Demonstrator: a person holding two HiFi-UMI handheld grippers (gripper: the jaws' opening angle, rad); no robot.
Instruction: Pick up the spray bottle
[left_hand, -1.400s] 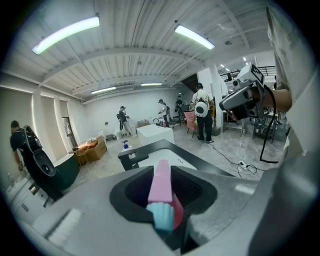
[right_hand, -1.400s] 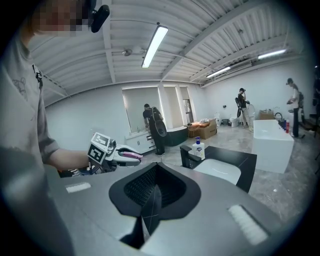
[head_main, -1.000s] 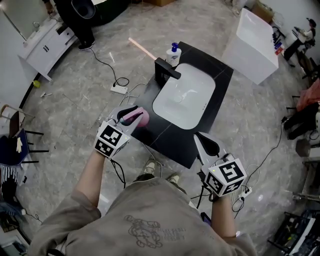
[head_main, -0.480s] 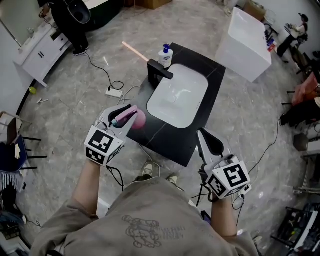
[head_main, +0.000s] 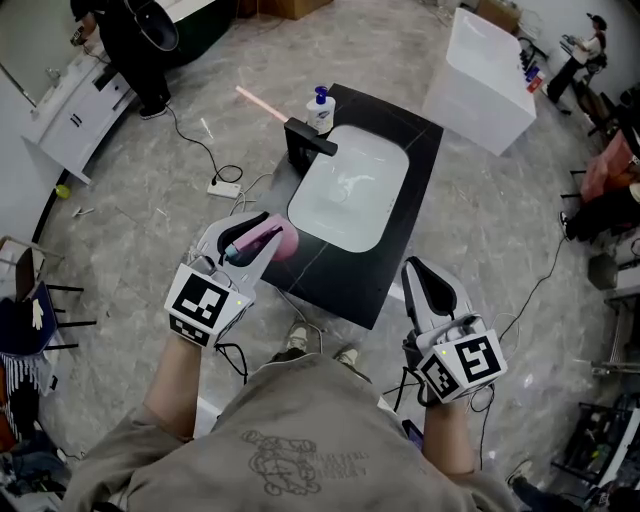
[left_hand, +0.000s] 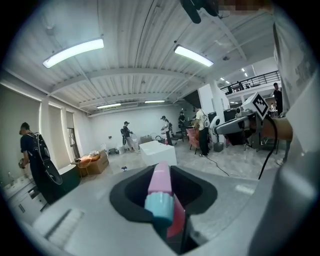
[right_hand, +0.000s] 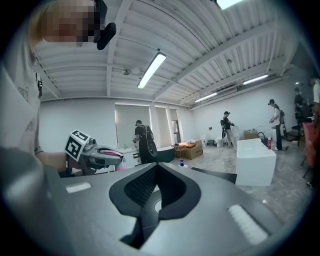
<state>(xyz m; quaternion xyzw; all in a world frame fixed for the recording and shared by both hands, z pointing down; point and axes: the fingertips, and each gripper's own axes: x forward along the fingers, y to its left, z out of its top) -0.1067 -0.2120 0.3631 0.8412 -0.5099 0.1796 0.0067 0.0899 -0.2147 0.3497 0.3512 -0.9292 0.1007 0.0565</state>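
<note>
My left gripper (head_main: 250, 243) is shut on a pink bottle (head_main: 276, 238) with a teal top, held in the air off the near left corner of the black counter (head_main: 420, 150). In the left gripper view the pink bottle (left_hand: 161, 180) lies lengthwise between the jaws, teal end (left_hand: 159, 206) nearest the camera. A white bottle with a blue top (head_main: 320, 108) stands at the counter's far left corner, beside the black faucet (head_main: 305, 140). My right gripper (head_main: 425, 290) is shut and holds nothing, off the counter's near right edge; its pads meet in the right gripper view (right_hand: 155, 200).
A white sink basin (head_main: 348, 190) is set in the counter. A white tub (head_main: 480, 65) stands beyond it to the right. A power strip (head_main: 222, 185), cables and a pink stick (head_main: 258, 102) lie on the floor at left. A person in black (head_main: 130, 40) stands far left.
Both grippers have drawn back a little toward my body, and the counter sits slightly farther up in view. The pink bottle stays held in the left gripper.
</note>
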